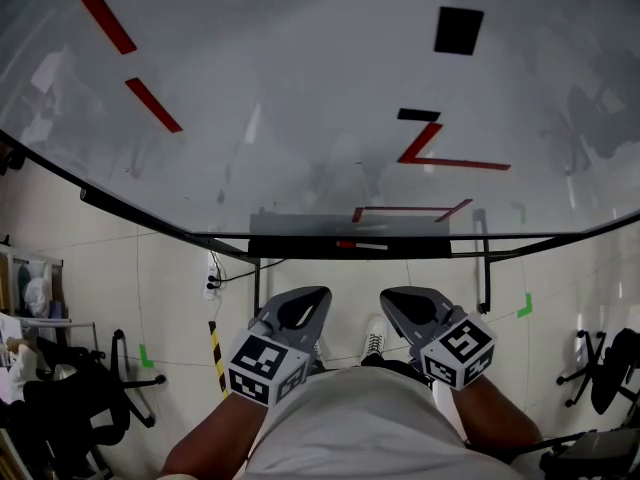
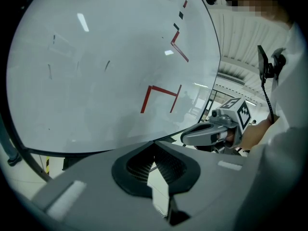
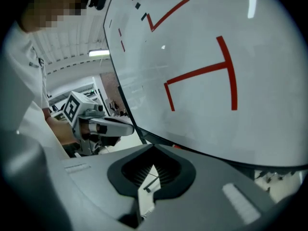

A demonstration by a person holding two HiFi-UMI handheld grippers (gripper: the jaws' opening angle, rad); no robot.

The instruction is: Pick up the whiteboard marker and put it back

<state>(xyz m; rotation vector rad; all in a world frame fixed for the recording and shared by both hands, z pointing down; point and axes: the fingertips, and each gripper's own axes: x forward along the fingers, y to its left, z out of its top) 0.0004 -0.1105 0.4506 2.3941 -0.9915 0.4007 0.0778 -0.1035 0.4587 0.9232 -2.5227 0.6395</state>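
Whiteboard [image 1: 300, 68] tray [image 1: 300, 248] carries marker [image 1: 360, 245], lying along tray, ahead between left tool [image 1: 315, 300] and right tool [image 1: 393, 300]; right looks marginally nearer; both clenched, empty.

I find no words, numbers or brands to read. The whiteboard [image 1: 300, 88] carries only red strokes [image 1: 452, 162] and a black patch [image 1: 459, 30] (centre right faintly suggests a Z). The cubes on my left gripper [image 1: 312, 300] and right gripper [image 1: 392, 300] show square codes, not letters.

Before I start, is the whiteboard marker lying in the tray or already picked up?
Lying in the tray: the marker rests flat below the whiteboard, untouched.
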